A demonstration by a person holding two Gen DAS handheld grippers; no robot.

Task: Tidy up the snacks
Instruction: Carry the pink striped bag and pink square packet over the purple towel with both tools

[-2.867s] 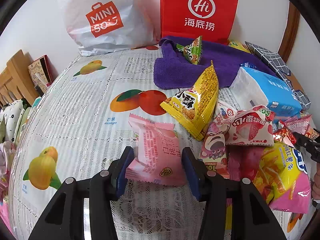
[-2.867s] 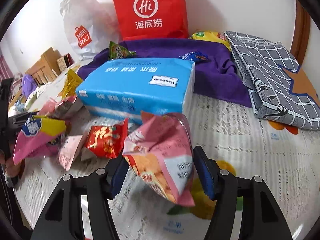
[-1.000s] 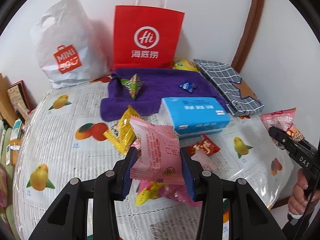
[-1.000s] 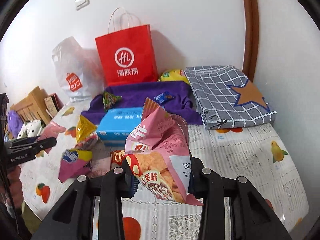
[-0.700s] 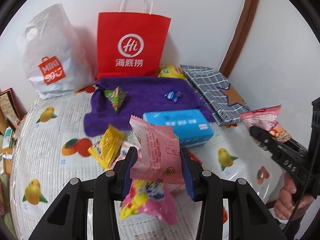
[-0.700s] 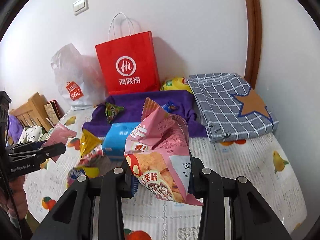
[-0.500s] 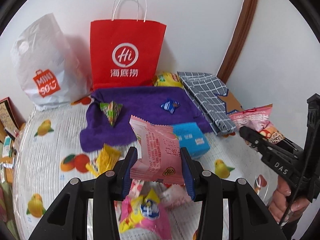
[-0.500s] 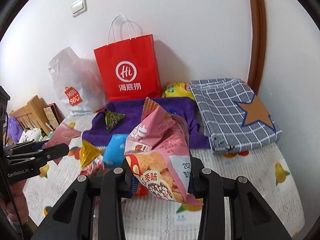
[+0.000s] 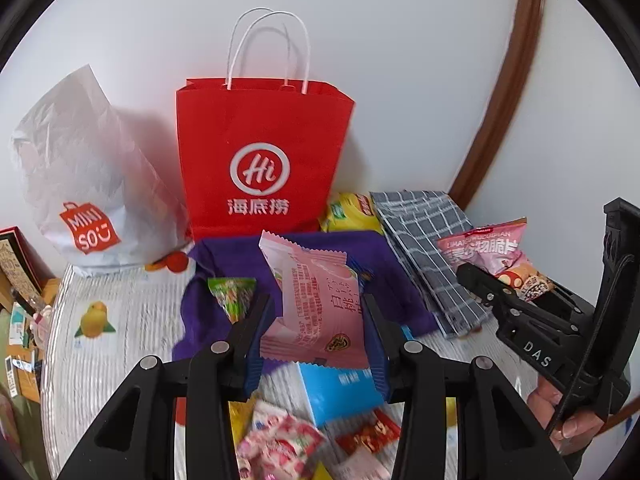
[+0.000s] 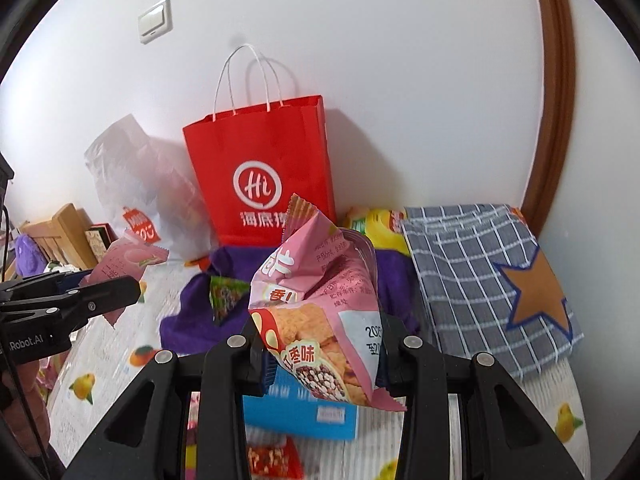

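Above the fruit-print tablecloth (image 9: pixel 132 312), both grippers were aloft and loaded — the left gripper (image 9: pixel 316 320) had its fingers closed on a pale pink peach-print packet (image 9: pixel 316 304), pinched by its sides, and the right gripper (image 10: pixel 320 344) was squeezed tight on a crumpled pink biscuit bag (image 10: pixel 320 312). Both pointed toward the red paper bag (image 9: pixel 260 168) standing upright against the wall, its mouth open at the top, with a white plastic bag (image 9: pixel 84 184) beside it. Judging by that, the job looked only partly done: two snacks were in hand but not yet put anywhere, and whether anything already lay inside either bag could not be seen. Plenty was left on the table — a green triangular packet (image 9: pixel 232 296) on the purple towel (image 9: pixel 208 320), a yellow bag (image 9: pixel 352 212) behind it, and a loose heap of small pink and red packets (image 9: pixel 288 448) beside a blue tissue pack (image 9: pixel 336 392) at the near edge.
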